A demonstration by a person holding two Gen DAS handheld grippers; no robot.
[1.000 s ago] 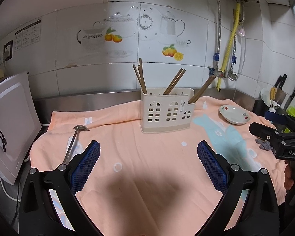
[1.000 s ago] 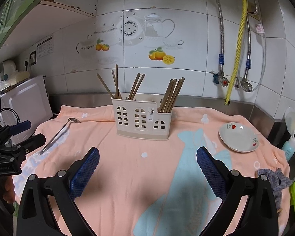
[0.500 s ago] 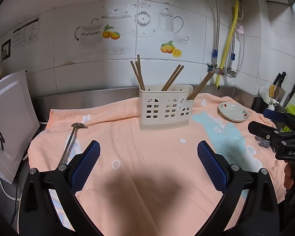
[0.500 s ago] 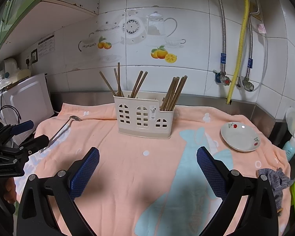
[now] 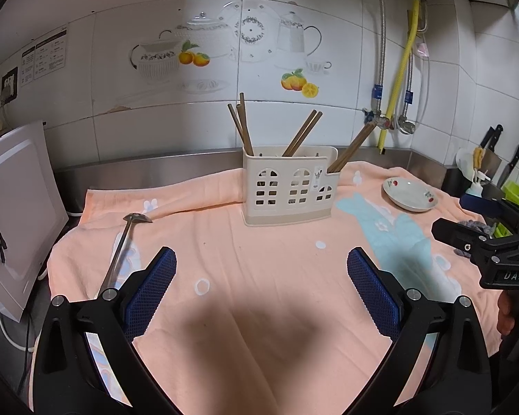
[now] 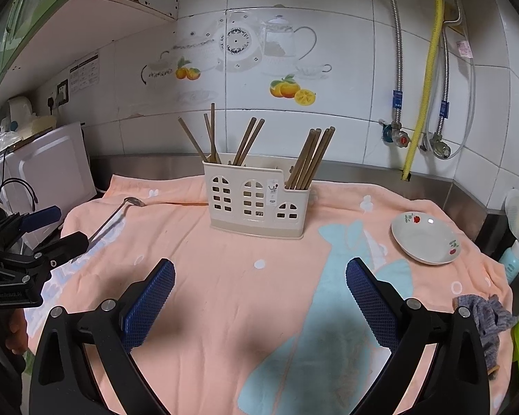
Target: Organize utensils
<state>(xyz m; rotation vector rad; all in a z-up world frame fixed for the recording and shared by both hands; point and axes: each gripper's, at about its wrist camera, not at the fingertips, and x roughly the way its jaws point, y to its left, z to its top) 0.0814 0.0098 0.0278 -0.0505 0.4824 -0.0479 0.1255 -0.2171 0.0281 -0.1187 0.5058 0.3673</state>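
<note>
A cream plastic utensil caddy (image 5: 290,190) (image 6: 256,204) stands on the peach towel (image 5: 259,276) (image 6: 225,294), with wooden chopsticks (image 5: 301,133) (image 6: 309,159) upright in its compartments. A metal ladle (image 5: 121,245) (image 6: 116,216) lies flat on the towel's left side, bowl pointing away. My left gripper (image 5: 261,276) hovers open above the towel, near the ladle's handle end. My right gripper (image 6: 259,287) is open too, in front of the caddy. Both hold nothing.
A small white dish with cherries (image 5: 410,194) (image 6: 427,238) sits right of the caddy. A grey rag (image 6: 484,318) lies at the towel's right edge. A white appliance (image 5: 14,214) stands at left. Knives (image 5: 494,138) and pipes (image 6: 422,79) are at the right wall.
Both grippers have drifted slightly, the caddy shifting a little in each view. Nothing was taken hold of or let go.
</note>
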